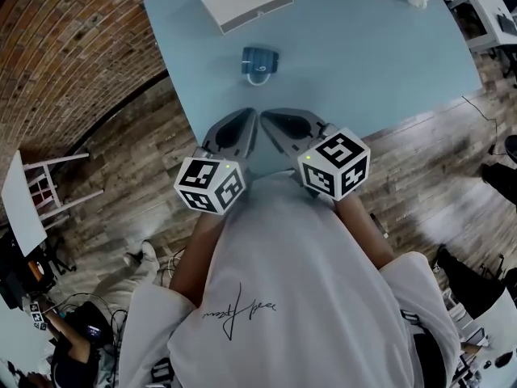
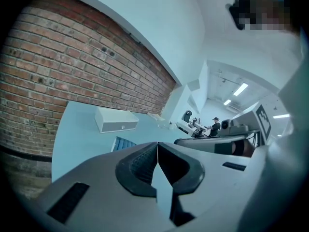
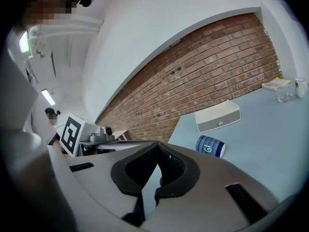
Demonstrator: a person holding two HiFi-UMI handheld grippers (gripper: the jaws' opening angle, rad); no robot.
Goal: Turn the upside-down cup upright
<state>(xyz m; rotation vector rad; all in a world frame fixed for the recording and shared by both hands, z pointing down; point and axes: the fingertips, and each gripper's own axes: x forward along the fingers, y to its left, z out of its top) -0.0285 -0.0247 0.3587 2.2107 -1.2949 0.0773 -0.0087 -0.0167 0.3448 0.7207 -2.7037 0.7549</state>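
Brick wall and plank floor frame a pale blue table, seen as a person in a white T-shirt stands at the side of it opposite the white box, which sits at the table's far edge. The person has a two-jaw gripper in each hand.

Well back from the white box, at the table's near edge, the left gripper and right gripper hang side by side with their noses almost meeting, both aimed toward the box. Each claw is pressed together at the tips and pinches nothing; only table shows through the slit behind the pads. Both are tucked close to the body, which reads as a ready stance with neither tool yet committed to the reach.

The blue ribbed cup, the object of the exercise, sits alone on the table between the white box and the two grippers. It is near the box with a clear gap between them, and well short of either claw. From this spot it cannot be told for certain whether it stands mouth-down or lies tipped on its side. The open surface around it looks deliberate, leaving room for a claw to come in from either flank without knocking the box. Whichever gripper goes first would probably have to spread its jaws before closing on the cup's wall.
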